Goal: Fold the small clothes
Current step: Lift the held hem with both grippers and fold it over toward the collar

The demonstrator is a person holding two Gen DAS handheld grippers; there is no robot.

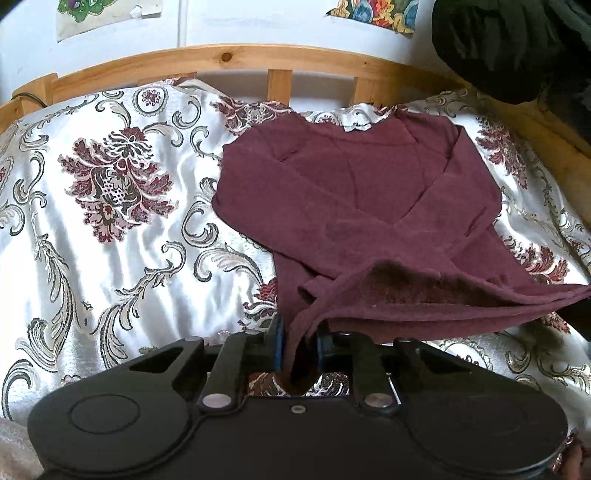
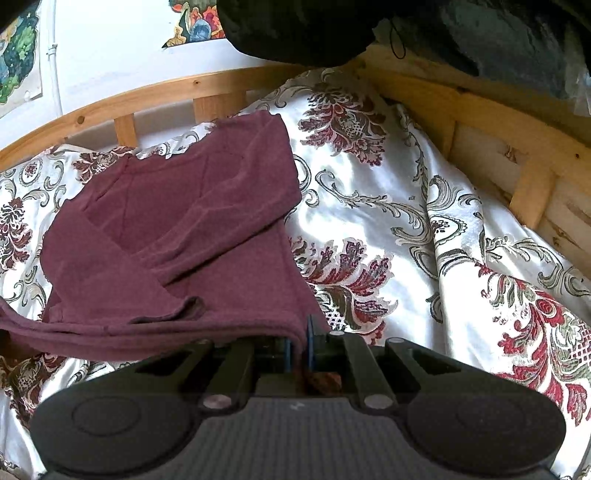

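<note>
A maroon long-sleeved shirt lies on the bed, its sleeves folded across the body. Its near hem is raised off the bedspread and stretched between my two grippers. In the left wrist view my left gripper is shut on the hem's left corner, a bunch of cloth hanging between the blue pads. In the right wrist view the shirt spreads to the left, and my right gripper is shut tight on the hem's right corner. The collar end rests flat near the headboard.
A shiny white bedspread with a red and grey flower pattern covers the bed. A wooden slatted frame runs along the far and right sides. Dark bulky fabric hangs at the upper right. Posters are on the wall.
</note>
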